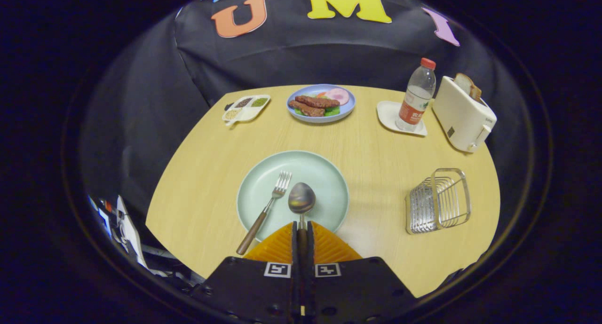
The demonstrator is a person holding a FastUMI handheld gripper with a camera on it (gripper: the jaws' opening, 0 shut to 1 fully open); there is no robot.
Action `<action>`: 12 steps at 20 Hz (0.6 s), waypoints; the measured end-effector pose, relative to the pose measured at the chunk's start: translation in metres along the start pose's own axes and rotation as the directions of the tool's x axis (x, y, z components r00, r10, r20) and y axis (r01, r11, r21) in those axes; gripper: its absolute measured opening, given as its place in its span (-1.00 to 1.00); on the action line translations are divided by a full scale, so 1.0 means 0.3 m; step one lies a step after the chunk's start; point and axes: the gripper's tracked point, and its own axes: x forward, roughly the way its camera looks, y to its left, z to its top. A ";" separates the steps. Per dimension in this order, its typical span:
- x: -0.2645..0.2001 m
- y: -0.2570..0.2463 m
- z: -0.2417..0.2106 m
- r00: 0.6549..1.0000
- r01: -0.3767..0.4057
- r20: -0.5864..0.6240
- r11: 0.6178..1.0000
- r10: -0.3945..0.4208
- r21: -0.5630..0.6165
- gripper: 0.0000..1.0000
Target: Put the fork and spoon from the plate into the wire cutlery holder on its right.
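- My tool point(302, 230) is pinched narrow on the spoon's handle — both fingers press it from the sides.
- The spoon point(301, 198) sticks out just ahead of the fingers, with its bowl over the near part of the green plate point(324, 173). I cannot tell if the bowl touches the plate or sits a little above it.
- The fork point(268, 209) lies on the plate just left of the spoon. Its handle pokes off the near rim toward me.
- The wire cutlery holder point(438, 201) stands on the tabletop point(376, 150) to the right of the plate, well apart from it.
- I think the job now is to carry the spoon over to the holder.
- To do it well, I should keep my squeeze firm, because the handle is thin and could slip or swing.
- I should lift straight up first — so the spoon does not bump the fork or drag on the plate.
- Then go right, get above the open top of the holder, tip the spoon so one end points down, and lower it in before I let go.
- The holder looks light, so I should not knock it.
- The fork comes after.
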 end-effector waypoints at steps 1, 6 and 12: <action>-0.034 -0.018 0.014 1.000 -0.001 0.012 1.000 0.001 0.000 -0.92; -0.188 -0.168 0.063 0.998 0.033 0.047 0.999 -0.034 0.012 -0.92; -0.314 -0.450 0.077 0.990 0.131 0.056 0.991 -0.132 0.026 -0.92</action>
